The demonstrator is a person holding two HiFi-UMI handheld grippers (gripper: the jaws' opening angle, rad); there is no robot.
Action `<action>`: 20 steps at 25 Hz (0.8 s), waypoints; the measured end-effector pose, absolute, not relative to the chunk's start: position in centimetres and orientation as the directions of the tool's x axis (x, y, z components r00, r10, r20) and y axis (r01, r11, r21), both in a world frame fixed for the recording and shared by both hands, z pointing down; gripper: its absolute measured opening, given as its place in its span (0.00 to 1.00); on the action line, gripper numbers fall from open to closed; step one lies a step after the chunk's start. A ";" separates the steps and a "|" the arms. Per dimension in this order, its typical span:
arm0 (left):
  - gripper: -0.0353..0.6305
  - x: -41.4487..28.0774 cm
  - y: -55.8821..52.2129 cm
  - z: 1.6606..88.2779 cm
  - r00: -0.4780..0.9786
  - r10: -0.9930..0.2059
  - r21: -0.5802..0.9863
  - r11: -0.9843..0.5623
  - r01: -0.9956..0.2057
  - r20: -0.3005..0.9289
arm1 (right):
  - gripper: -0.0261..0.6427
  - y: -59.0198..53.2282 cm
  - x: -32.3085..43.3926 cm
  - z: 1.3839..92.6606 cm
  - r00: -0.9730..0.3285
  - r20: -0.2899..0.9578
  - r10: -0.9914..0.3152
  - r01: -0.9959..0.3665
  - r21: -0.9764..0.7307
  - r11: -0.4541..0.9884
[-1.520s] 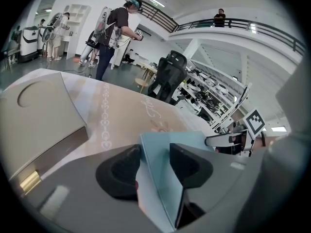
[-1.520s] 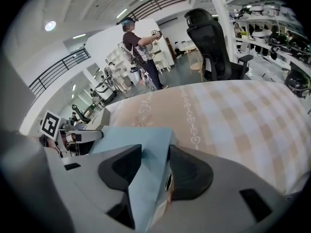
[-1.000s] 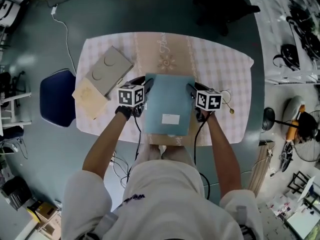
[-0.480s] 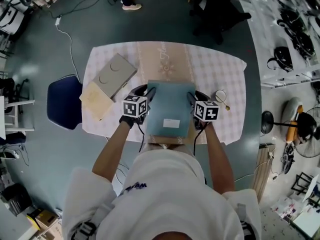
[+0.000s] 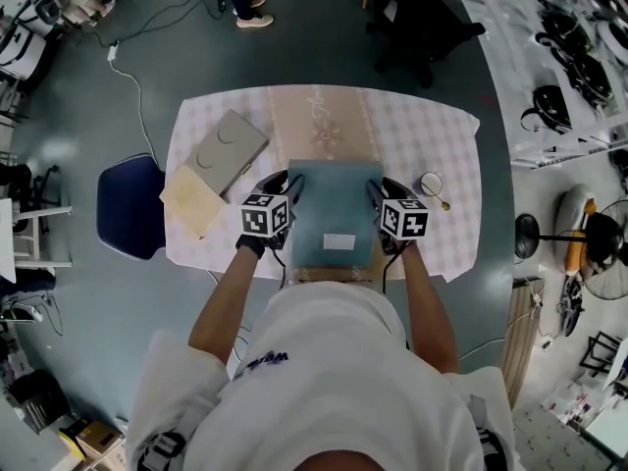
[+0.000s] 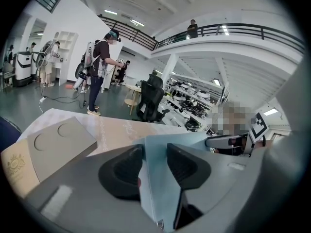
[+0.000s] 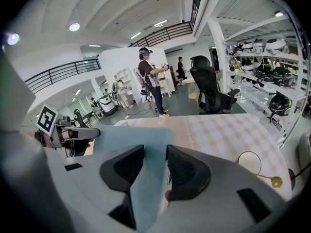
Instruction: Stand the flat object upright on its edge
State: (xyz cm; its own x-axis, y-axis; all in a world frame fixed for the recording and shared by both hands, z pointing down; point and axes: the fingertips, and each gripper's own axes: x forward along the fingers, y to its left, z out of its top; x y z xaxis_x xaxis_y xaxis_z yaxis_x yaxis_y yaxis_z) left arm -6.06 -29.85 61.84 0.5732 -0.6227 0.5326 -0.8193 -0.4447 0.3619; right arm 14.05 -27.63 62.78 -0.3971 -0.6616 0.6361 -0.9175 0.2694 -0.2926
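The flat box (image 5: 334,209) is a thin, pale blue-green slab with a small white label (image 5: 339,240) near its near edge. It is over the near middle of the worktop (image 5: 432,135), with its broad face turned up and its near edge reaching the worktop's near rim. It is not yet on edge. The left tongs (image 6: 154,154) clamp its left side and the right tongs (image 7: 155,157) its right side. Whether its underside touches the worktop cannot be told.
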 end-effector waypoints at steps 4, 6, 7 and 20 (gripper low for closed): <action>0.29 -6.1 -30.3 60.5 0.576 -0.639 0.359 -0.451 -0.817 0.509 | 0.28 -28.4 14.1 60.9 -0.390 0.608 -0.692 -0.921 -0.274 0.278; 0.29 -6.2 -30.9 59.7 0.575 -0.652 0.358 -0.450 -0.818 0.495 | 0.27 -28.9 14.0 59.8 -0.388 0.589 -0.709 -0.922 -0.262 0.287; 0.30 -6.2 -31.1 59.4 0.574 -0.658 0.355 -0.451 -0.819 0.488 | 0.27 -29.2 14.0 59.3 -0.386 0.581 -0.717 -0.922 -0.256 0.290; 0.29 -6.0 -33.7 53.5 0.570 -0.715 0.293 -0.490 -0.821 0.405 | 0.27 -32.0 14.3 53.9 -0.374 0.492 -0.786 -0.927 -0.201 0.316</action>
State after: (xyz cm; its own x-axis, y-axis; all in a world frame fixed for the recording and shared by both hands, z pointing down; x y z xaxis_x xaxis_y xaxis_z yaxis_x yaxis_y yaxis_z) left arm -5.96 -33.74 53.49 0.5704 -0.7146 0.4049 -0.8213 -0.4896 0.2928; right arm 14.34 -31.96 53.93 -0.3745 -0.7860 0.4919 -0.9272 0.3161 -0.2008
